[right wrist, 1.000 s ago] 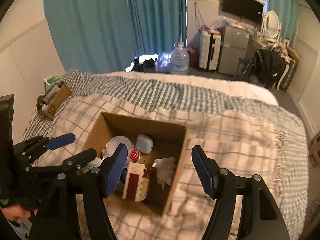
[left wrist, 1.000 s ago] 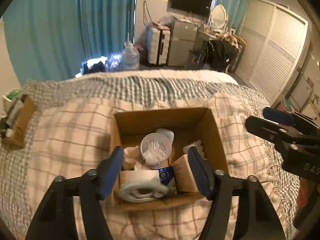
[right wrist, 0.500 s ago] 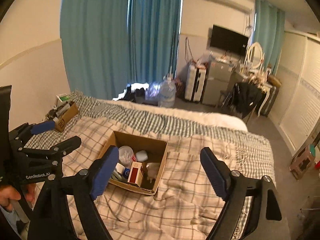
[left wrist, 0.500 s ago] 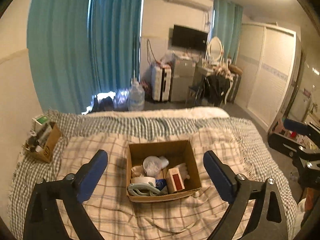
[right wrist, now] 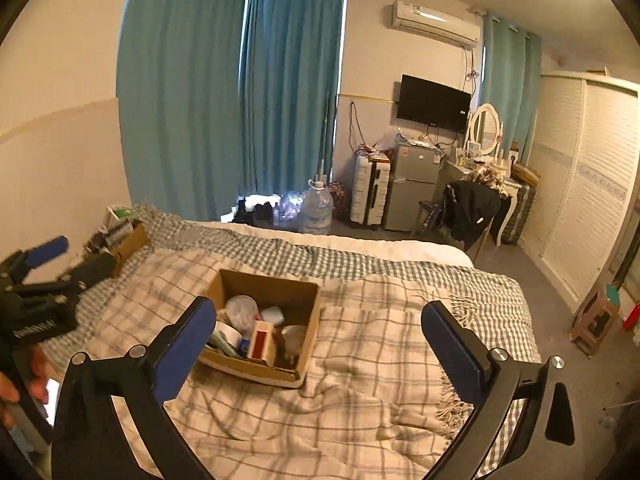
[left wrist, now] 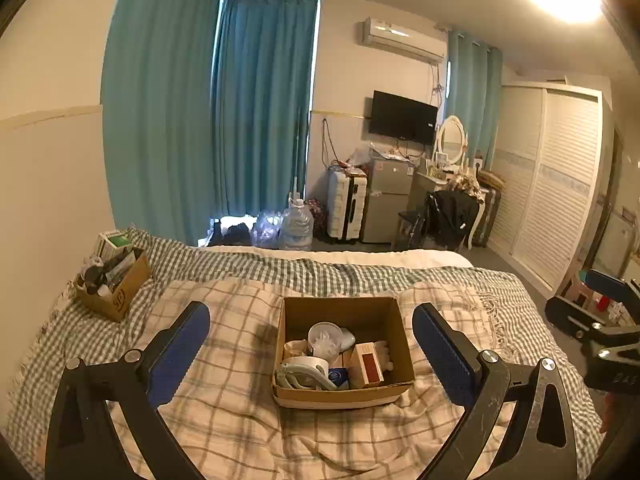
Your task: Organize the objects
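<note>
black gripper, blue pads, perhaps scuffed

Left hand-held gripper held above the bed, jaws spread wide, nothing between them. Right hand-held gripper likewise raised over the bed, jaws wide apart and empty, level with the left.

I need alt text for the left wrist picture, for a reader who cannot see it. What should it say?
An open cardboard box of small household things sits on a checked blanket on a bed, seen between the wide-open, empty left claw. A second, smaller box stands at the bed's far left, and the right claw shows at the right edge.
</note>
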{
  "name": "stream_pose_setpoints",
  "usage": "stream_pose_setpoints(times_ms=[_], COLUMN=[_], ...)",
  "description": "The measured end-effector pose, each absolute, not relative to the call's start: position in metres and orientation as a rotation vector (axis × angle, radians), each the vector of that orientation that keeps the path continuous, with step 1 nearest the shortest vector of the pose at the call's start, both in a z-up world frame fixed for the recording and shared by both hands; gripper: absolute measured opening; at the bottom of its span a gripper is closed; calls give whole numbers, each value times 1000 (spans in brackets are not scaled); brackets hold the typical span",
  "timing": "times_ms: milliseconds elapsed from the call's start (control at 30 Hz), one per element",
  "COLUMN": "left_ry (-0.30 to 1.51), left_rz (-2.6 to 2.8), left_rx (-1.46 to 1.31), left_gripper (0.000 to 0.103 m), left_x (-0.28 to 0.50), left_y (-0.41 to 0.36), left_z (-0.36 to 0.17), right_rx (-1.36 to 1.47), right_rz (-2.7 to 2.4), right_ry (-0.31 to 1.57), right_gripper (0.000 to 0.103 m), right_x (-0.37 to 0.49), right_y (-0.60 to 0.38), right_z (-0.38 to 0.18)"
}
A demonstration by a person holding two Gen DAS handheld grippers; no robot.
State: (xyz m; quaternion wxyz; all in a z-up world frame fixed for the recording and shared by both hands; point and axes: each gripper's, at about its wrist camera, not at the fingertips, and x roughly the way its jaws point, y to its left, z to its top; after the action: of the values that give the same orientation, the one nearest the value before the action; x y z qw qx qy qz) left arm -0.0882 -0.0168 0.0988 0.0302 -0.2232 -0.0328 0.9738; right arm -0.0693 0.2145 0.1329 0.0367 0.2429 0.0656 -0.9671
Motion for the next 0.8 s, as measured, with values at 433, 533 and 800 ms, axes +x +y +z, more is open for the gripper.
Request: stream_pose_setpoints(times_ms=[433, 533, 800], left_ry=[25, 9, 4], left_rz=[3019, 3016, 3013], left_rx=[-710, -742, -787], left_gripper=[103, 103, 103], left_x=[-86, -88, -93], left_y=[7, 9, 14], left_z=[-8, -20, -28], right_rx=[727, 770, 747], right_rz=[-2996, -2977, -2975], right_ry=[149, 129, 68], right_gripper=[103, 103, 103], right_x=[-104, -111, -109], right_y=[217, 222, 232], right_z=[6, -7, -9])
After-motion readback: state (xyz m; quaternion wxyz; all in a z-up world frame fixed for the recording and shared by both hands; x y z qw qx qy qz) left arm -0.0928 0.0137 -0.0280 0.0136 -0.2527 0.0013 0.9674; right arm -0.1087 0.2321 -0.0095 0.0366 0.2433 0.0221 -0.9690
